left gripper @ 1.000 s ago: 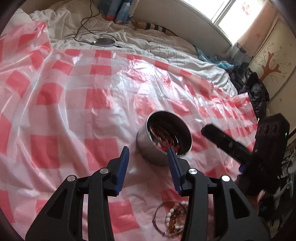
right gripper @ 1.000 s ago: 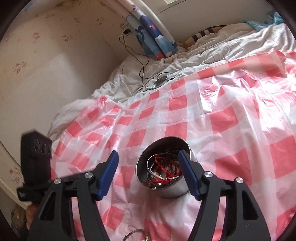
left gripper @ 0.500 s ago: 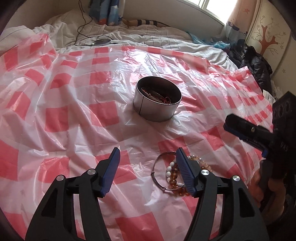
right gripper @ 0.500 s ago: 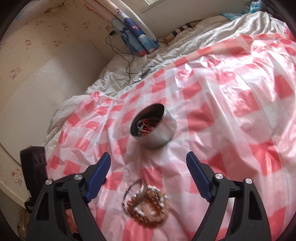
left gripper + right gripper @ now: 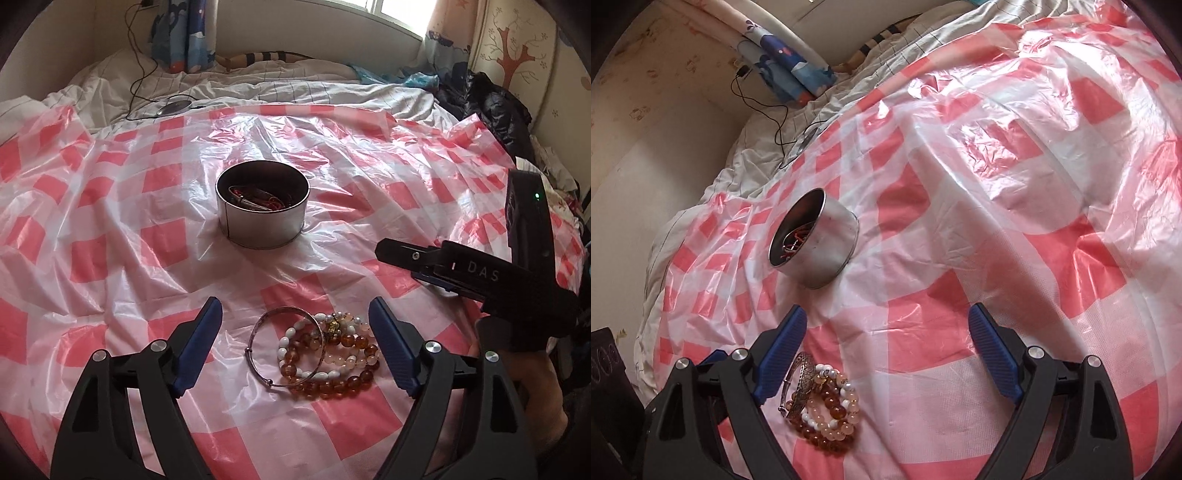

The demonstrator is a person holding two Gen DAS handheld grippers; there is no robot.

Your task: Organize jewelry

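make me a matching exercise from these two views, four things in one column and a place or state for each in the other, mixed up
Things:
1. metal tin
2. pile of beaded bracelets
3. silver bangle
4. left gripper

Places or states:
A. open, empty, jaws either side of the loose pile
B. upright on the checked plastic sheet, some jewelry already inside
C. thin plain ring lying flat, overlapping the beads
D. amber, white and pale pink strands heaped together outside the tin

Pairs: 1-B, 2-D, 3-C, 4-A
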